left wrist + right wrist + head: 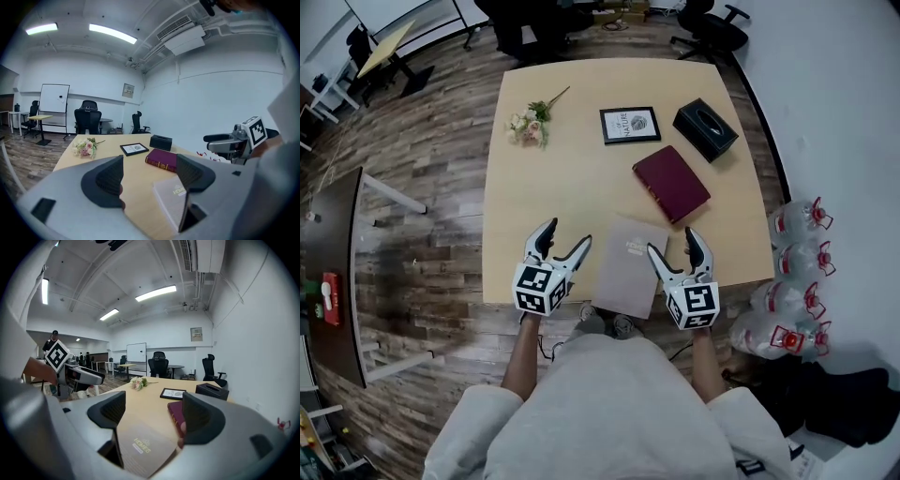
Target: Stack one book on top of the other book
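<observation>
Both claws open, nothing gripped. Left claw [566, 234] hangs over near edge of surface [553, 187], just left of grey book [628, 264]. Right claw [673, 240] is at that book's right side, jaws wide apart, pads not pressing it. Grey book lies flat, sticking a bit over near edge. Maroon book [671, 183] lies flat just beyond it, to the right. Framed picture [630, 125], black tissue box [705, 129] and flowers [530, 122] sit further back.
</observation>
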### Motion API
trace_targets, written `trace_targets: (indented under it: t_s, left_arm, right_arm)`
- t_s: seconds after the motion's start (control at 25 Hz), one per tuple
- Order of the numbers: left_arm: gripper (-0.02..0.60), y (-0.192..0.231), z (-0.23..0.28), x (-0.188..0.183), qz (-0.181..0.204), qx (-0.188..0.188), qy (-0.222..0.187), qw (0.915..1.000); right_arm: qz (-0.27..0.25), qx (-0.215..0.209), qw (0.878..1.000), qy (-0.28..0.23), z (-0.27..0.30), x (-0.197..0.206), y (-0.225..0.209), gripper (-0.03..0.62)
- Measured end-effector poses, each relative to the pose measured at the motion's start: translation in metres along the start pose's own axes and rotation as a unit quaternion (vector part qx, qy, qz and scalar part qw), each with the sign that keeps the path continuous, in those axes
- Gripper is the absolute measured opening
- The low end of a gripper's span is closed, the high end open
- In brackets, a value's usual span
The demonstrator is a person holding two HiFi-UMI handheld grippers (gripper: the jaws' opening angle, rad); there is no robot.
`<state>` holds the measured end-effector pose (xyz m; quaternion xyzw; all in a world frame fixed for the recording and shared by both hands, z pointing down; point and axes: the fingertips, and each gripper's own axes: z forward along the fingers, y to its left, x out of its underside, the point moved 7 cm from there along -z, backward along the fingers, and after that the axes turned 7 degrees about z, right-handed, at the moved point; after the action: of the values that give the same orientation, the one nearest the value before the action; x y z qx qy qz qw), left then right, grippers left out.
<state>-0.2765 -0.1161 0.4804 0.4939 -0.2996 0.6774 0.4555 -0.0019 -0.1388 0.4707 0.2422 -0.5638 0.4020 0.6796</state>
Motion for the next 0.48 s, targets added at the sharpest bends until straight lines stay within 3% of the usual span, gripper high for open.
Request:
trace_targets:
  t_s: [0.48]
  left_arm:
    - [0.354,0.014,0.005,0.024,0.002,0.089,0.023,0.9958]
  right_arm:
    - [0.024,0.076,0.997,0.017,-0.020,0.018,0.032,0.367]
